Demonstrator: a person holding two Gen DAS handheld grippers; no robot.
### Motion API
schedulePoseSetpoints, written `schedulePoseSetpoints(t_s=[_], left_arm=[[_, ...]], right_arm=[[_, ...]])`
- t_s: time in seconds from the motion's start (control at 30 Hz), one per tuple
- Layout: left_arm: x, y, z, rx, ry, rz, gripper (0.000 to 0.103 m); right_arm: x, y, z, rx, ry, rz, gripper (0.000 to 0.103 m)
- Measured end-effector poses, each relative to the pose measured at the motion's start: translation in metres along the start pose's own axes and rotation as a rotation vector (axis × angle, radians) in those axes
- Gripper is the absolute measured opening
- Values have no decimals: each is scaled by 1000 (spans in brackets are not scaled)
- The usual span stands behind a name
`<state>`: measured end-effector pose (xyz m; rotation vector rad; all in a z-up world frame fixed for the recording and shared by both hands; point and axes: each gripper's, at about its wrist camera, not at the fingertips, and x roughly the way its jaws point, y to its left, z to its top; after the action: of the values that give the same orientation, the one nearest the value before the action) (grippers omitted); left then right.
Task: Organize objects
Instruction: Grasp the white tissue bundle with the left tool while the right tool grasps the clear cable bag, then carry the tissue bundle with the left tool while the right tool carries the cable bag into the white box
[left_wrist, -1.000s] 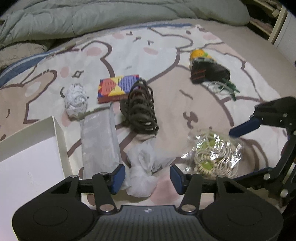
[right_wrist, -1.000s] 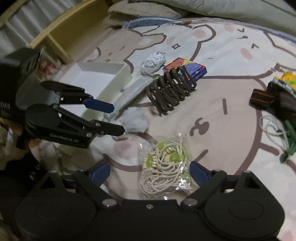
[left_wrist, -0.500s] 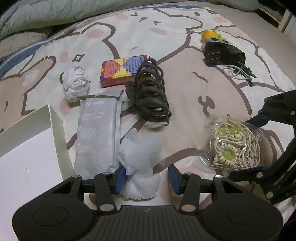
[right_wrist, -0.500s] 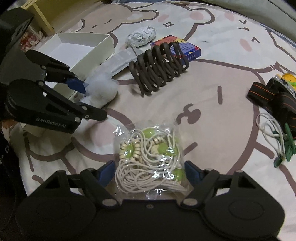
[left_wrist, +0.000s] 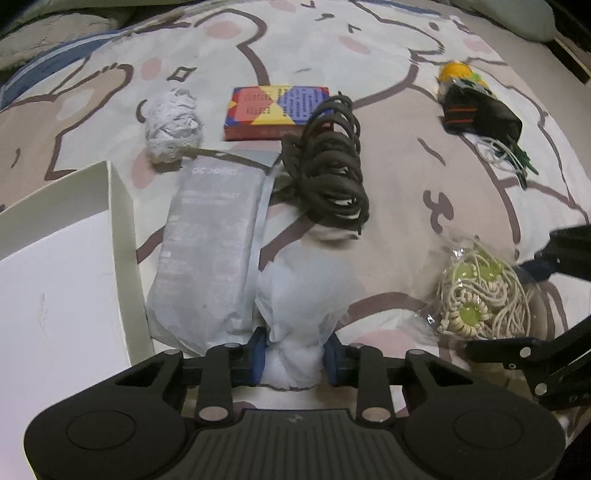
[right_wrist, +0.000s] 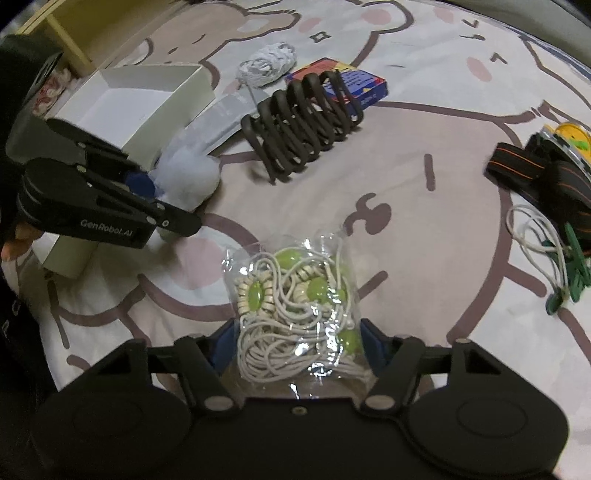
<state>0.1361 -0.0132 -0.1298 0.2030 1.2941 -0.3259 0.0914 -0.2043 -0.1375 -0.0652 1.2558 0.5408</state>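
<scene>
Bedspread (left_wrist: 388, 122): fingers (left_wrist: 258, 354) newly pinching wad (left_wrist: 303, 295)

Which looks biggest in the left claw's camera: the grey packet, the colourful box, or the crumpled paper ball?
Largest to smallest, as they look:
1. grey packet
2. colourful box
3. crumpled paper ball
The packet lies nearest the camera, which makes it look bigger, so its lead is less certain. The box and ball lie about equally far.

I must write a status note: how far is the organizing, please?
Done: nothing yet; the white box shows no objects inside. In hand: the left gripper is shut on the white tissue bundle; the right gripper is closing around the bag of cord. Left: grey pouch, dark coil, colourful box, crumpled paper.
</scene>
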Motion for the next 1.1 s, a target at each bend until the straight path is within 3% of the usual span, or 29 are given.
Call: schedulePoseSetpoints(t_s=[0.27, 0.67, 0.9, 1.1], left_arm=[[-25, -16, -3, -19, -82, 11, 31], [-81, -19, -7, -97, -262, 1, 31], [-105, -10, -10, -128, -341, 15, 31], [-120, 4, -13, -157, -388, 34, 31]], right_arm=[[-12, 6, -10, 46, -44, -64, 56], [-75, 10, 3, 199, -312, -182, 55], [-98, 13, 10, 257, -414, -226, 55], [-105, 17, 17, 291, -443, -256, 56]])
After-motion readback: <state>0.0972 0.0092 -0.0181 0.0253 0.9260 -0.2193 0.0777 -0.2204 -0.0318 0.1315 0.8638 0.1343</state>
